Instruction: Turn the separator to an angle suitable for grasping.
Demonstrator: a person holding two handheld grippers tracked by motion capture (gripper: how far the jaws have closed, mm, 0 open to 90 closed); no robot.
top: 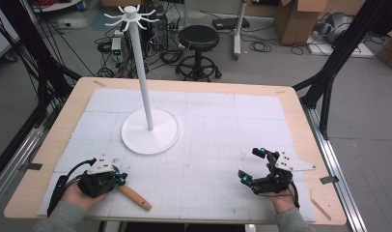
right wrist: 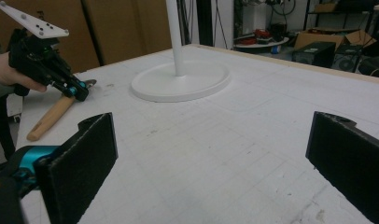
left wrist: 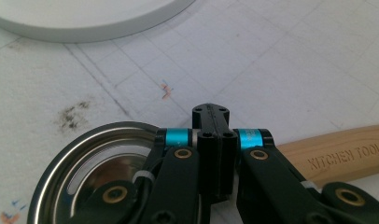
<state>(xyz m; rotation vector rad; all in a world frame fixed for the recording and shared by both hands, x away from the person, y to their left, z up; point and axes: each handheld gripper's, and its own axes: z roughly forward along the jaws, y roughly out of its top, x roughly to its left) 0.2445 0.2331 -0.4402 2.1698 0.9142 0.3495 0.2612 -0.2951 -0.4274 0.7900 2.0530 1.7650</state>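
A kitchen tool lies at the front left of the table, with a wooden handle [top: 135, 197] [left wrist: 337, 154] [right wrist: 50, 116] and a round metal ring [left wrist: 75, 154] at its head. My left gripper [top: 120, 179] [left wrist: 211, 140] [right wrist: 80, 91] is low over the table, its jaws closed together where the ring meets the handle. The right gripper [top: 250, 165] [right wrist: 215, 154] hovers at the front right, jaws wide apart with nothing between them, pointing across the table toward the left hand.
A white stand [top: 145, 82] with hook arms at its top rises from a round base [top: 150, 133] [right wrist: 180, 81] [left wrist: 85, 28] at the table's left centre. A white gridded mat [top: 223, 130] covers the wooden table. A stool [top: 199, 41] and cables sit beyond the far edge.
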